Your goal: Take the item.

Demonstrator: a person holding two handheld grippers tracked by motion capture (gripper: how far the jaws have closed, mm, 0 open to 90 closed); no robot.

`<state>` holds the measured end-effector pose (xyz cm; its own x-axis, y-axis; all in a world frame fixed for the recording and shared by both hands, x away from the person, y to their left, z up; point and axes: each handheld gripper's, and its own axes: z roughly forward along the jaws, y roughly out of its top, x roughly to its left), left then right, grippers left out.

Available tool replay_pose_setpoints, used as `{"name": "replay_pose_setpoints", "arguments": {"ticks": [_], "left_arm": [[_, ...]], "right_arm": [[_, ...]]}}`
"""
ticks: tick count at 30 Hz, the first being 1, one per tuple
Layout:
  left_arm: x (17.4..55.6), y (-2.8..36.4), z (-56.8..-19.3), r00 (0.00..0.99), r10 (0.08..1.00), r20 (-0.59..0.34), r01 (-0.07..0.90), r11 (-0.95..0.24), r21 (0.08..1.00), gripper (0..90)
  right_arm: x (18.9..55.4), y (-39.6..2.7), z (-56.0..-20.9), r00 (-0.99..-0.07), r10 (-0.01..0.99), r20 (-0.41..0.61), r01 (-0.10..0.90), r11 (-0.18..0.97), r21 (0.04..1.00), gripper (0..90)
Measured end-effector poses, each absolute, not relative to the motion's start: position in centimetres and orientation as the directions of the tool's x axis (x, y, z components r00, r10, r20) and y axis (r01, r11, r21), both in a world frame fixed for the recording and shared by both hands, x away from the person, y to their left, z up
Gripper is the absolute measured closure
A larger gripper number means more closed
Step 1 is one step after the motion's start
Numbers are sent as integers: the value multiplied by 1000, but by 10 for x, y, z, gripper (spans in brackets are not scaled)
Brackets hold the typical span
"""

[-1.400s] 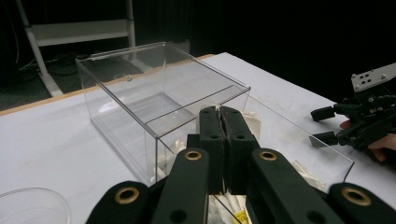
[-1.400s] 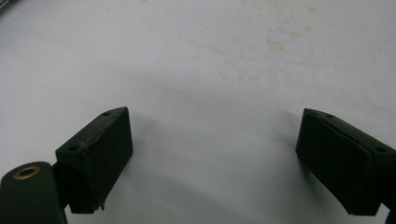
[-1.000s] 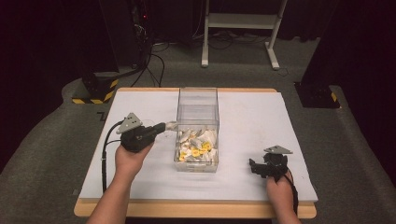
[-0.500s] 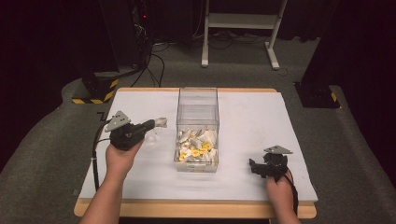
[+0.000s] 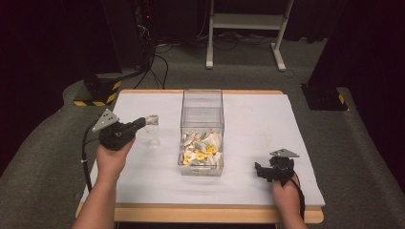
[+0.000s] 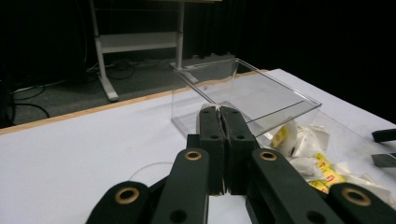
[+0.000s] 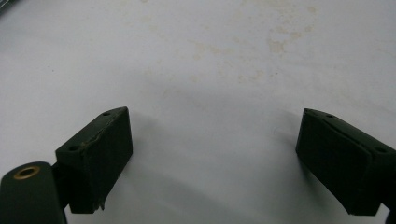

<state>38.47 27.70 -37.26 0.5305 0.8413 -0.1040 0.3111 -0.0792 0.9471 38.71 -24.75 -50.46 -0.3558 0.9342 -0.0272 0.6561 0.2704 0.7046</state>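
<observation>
A clear plastic box (image 5: pixel 202 102) stands mid-table, and several white and yellow sachets (image 5: pixel 200 150) lie in its near half. To its left, above the white tabletop, my left gripper (image 5: pixel 149 119) is shut on a small white sachet (image 5: pixel 153 117). A sliver of that sachet (image 6: pixel 211 107) shows at the pressed-together jaw tips of my left gripper (image 6: pixel 219 113). A clear round cup (image 5: pixel 154 140) stands on the table just below those tips. My right gripper (image 5: pixel 261 171) rests near the front right edge. The right gripper view shows my right gripper (image 7: pixel 212 154) open over bare table.
The white table cover (image 5: pixel 258 119) is lightly stained on the right side. A wooden edge (image 5: pixel 200 214) runs along the front. Beyond the table stand a white metal frame (image 5: pixel 243 21), loose cables and black-and-yellow striped bases (image 5: pixel 98 93) on grey carpet.
My left gripper has moved left, away from the clear box, carrying the white sachet over the clear cup. The right gripper has stayed in place.
</observation>
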Motion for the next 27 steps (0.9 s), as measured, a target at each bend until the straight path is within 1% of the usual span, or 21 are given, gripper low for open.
{"name": "replay_pose_setpoints", "arguments": {"ticks": [16,20,27], "left_arm": [[398,284,-383,501,859,-102,331,-82,940,883],[403,284,-388,487,868,-93,342,-91,935,883],[411,284,-401,475,873,-107,375,-91,922,882]], "right_arm": [[387,-248,-505,-356,934,-27,656,271,705,107],[387,-248,-505,-355,934,-26,657,269,704,107],[387,-248,-505,-355,934,-26,657,269,704,107]]}}
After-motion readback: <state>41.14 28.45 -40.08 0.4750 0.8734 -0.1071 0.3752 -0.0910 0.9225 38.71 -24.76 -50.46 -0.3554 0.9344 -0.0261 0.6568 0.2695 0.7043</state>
